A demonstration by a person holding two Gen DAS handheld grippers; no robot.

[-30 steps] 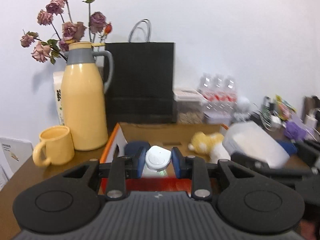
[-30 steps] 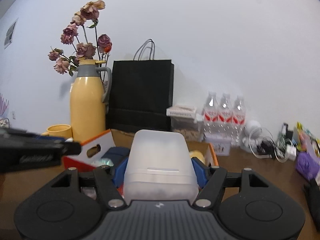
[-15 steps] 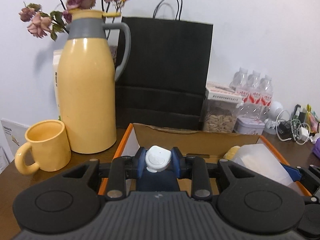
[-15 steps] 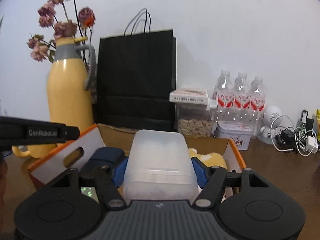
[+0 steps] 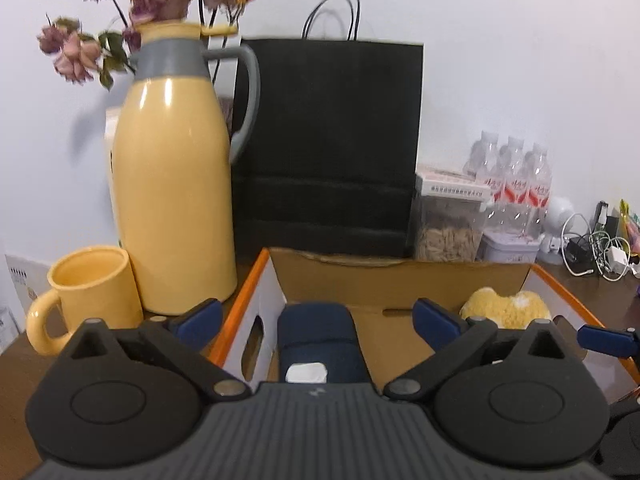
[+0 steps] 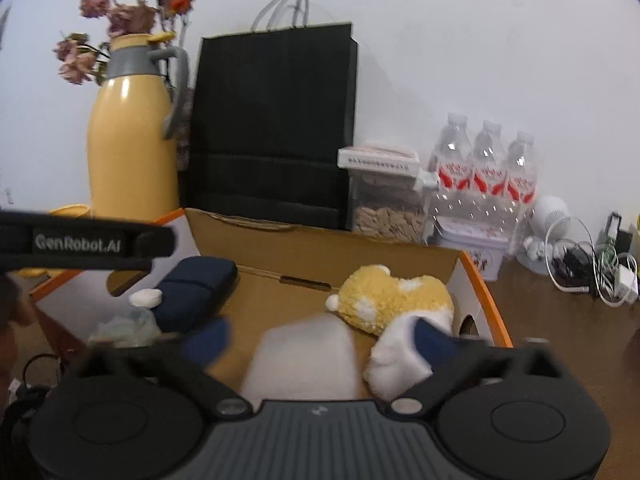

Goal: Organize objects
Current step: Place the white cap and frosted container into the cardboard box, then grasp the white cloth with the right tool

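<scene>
Left gripper [image 5: 316,316]: jaws have just been opening and stand spread wide across the lower middle of its frame, pads clear of everything
Left fingertips [image 5: 198,316]: blue pads, one at lower left, one at lower right
Right gripper [image 6: 320,338]: jaws have just been opening, wide apart low in its frame, pressing on nothing
Right fingertips [image 6: 208,340]: blue, blurred
Both: angled slightly downward

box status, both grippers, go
Left gripper open, jaws just opened, white case dropped in box. Right gripper open, tub released. Nothing blocking.
</scene>
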